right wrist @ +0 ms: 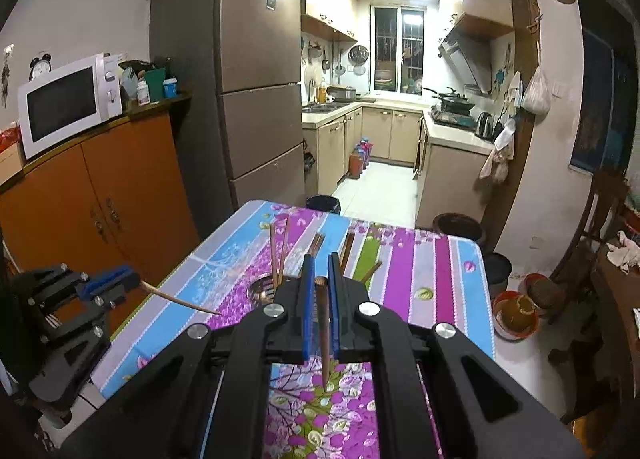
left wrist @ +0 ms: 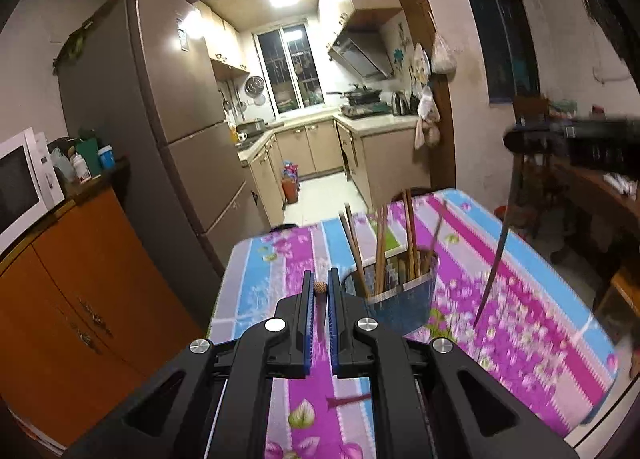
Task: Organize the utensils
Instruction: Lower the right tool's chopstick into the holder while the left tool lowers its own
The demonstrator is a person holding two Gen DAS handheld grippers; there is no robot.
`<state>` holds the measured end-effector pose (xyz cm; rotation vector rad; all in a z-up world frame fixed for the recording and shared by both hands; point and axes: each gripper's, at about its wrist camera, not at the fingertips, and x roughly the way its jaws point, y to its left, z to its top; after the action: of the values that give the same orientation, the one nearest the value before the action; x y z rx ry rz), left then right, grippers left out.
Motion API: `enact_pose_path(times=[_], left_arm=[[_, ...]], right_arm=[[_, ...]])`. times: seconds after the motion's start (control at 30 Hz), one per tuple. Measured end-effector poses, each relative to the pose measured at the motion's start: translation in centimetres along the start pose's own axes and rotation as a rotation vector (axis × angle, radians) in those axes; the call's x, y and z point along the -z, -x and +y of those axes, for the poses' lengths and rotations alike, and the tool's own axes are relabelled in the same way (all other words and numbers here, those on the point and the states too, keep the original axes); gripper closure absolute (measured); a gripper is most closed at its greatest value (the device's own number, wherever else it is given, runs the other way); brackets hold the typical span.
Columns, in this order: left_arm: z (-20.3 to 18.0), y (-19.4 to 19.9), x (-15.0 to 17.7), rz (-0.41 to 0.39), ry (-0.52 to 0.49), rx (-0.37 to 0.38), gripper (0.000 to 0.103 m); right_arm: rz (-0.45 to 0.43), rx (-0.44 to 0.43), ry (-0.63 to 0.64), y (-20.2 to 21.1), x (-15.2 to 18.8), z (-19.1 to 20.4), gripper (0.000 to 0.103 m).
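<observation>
A blue holder (left wrist: 400, 299) stands on the flowered tablecloth (left wrist: 540, 299) with several wooden chopsticks (left wrist: 380, 243) upright in it. My left gripper (left wrist: 320, 279) hovers just left of it, shut on one chopstick whose round end (left wrist: 320, 287) shows between the blue pads. My right gripper (left wrist: 516, 141) hangs blurred at the far right, with a chopstick (left wrist: 496, 251) dangling down from it. In the right wrist view the right gripper (right wrist: 320, 263) is shut on that chopstick (right wrist: 324, 331), tip downward. The holder's rim (right wrist: 260, 291) peeks out behind it. The left gripper (right wrist: 132, 279) grips a chopstick (right wrist: 180, 301) pointing right.
An orange cabinet (right wrist: 120, 195) with a microwave (right wrist: 68, 103) stands left of the table, and a tall fridge (right wrist: 256, 79) behind it. Dark bins (right wrist: 460, 225) and bowls (right wrist: 514, 315) sit on the floor past the table's right edge. A wooden chair (right wrist: 600, 227) is at the far right.
</observation>
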<state>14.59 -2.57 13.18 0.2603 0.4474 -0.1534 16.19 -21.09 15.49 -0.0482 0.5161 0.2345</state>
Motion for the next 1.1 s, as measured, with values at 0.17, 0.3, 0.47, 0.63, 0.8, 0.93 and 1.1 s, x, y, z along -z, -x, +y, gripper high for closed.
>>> enact_pose_path(times=[0.17,0.3,0.47,0.63,0.8,0.93,1.1], left_arm=[[1.4,0.5,-4.6,-0.051,0.052,0.047,0.095],[1.9,0.1,-8.2,-0.078,0.088,0.102,0.095],[2.2,-2.6,-10.7,-0.021,0.125,0.198,0.095],[1.9,-6.8,-11.0,0.058,0.126,0.213,0.096],[2.0,-10.3,-10.4,0.135,0.143,0.235,0.096],[2.4,-12.2,-9.4,0.191,0.152,0.254,0.096],[2.6,-14.2,-8.2,0.252,0.160,0.257,0.096]], right_arm=[[-0.051,-0.007,-0.010,0.5,-2.9,0.0,0.098],[-0.084,-0.016,-0.035,0.2,-5.2,-0.5,0.098],[-0.093,-0.020,-0.071,-1.9,-7.3,-1.3,0.098],[-0.077,-0.026,-0.101,-4.9,-7.9,-2.1,0.098],[-0.051,-0.026,-0.122,-7.4,-7.5,-2.5,0.098],[-0.032,-0.027,-0.128,-9.0,-7.2,-2.4,0.098],[0.031,-0.038,-0.152,-10.7,-6.7,-2.6,0.098]])
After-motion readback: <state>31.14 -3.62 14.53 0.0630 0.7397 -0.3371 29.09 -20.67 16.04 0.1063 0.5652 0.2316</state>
